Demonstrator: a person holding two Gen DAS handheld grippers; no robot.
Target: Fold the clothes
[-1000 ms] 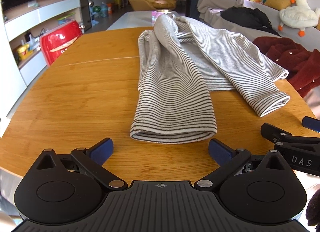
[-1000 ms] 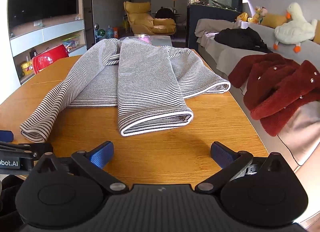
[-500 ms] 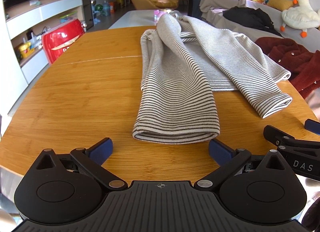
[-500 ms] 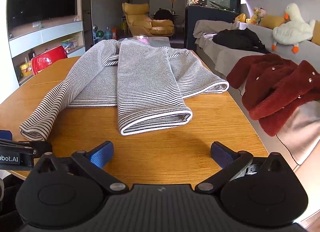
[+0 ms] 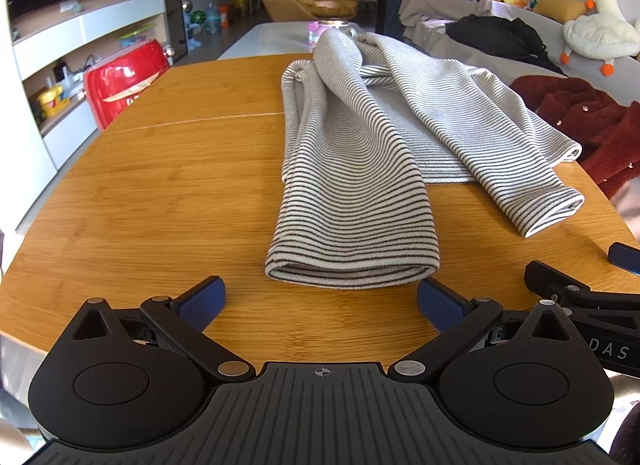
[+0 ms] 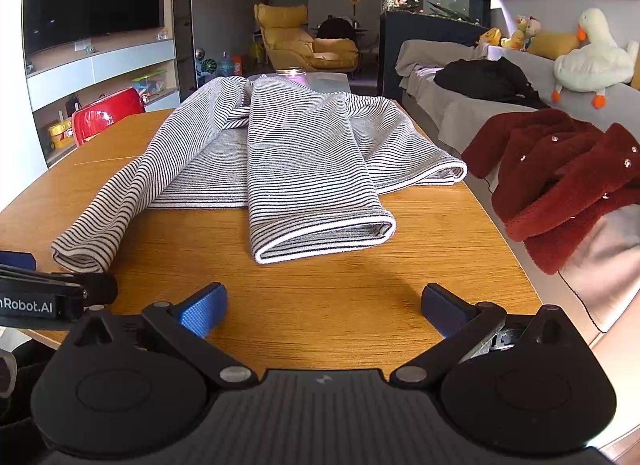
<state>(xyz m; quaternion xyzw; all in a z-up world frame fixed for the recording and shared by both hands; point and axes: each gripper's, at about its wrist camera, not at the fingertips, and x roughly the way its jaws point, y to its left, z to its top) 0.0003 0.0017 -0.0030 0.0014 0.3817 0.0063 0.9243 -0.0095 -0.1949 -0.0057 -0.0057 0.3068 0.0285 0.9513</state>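
A: Bamboo-grain table (image 5: 168, 201), striped top (image 5: 352, 169) lying on it, both sleeves folded toward me. Where does it sit relative to my tools?

B: Just ahead. My left gripper (image 5: 320, 301) has its jaws spread wide, nothing between them, with the near sleeve cuff directly in front, not touching.

A: And the other?

B: My right gripper (image 6: 323, 307) is likewise spread and empty, hovering over bare wood near the second sleeve's cuff. A red coat (image 6: 560, 169) lies off the table's right edge, on the couch.
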